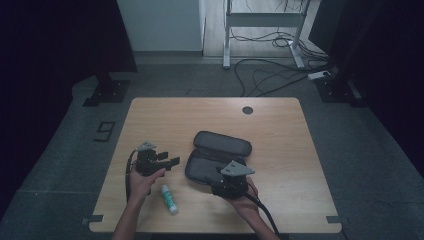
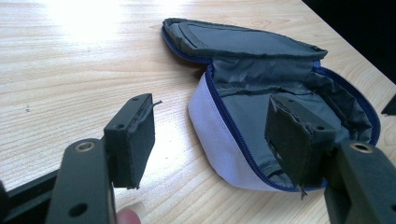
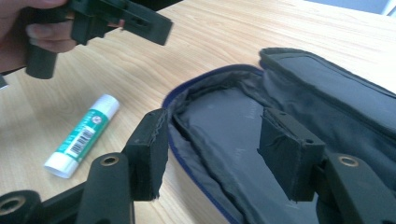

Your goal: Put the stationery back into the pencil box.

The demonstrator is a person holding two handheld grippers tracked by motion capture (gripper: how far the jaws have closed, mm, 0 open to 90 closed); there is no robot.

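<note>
A dark pencil case (image 1: 217, 152) lies open in the middle of the wooden table (image 1: 280, 135), lid folded back, grey lining showing. My right gripper (image 1: 226, 181) is at its near end. In the right gripper view the jaws (image 3: 219, 149) stand open over the case's inside (image 3: 233, 126), nothing pressed between the pads. My left gripper (image 1: 170, 161) is held left of the case, open and empty; its view looks across the open jaws (image 2: 212, 140) at the case (image 2: 261, 88) with its blue zip. A green-and-white glue stick (image 1: 169, 198) lies near the front edge, left of the case (image 3: 84, 135).
A round cable hole (image 1: 247, 110) sits at the table's far edge. Beyond the table, cables (image 1: 270, 75) trail on the floor by a white desk frame (image 1: 262, 20). Bare wood lies to the right of and behind the case.
</note>
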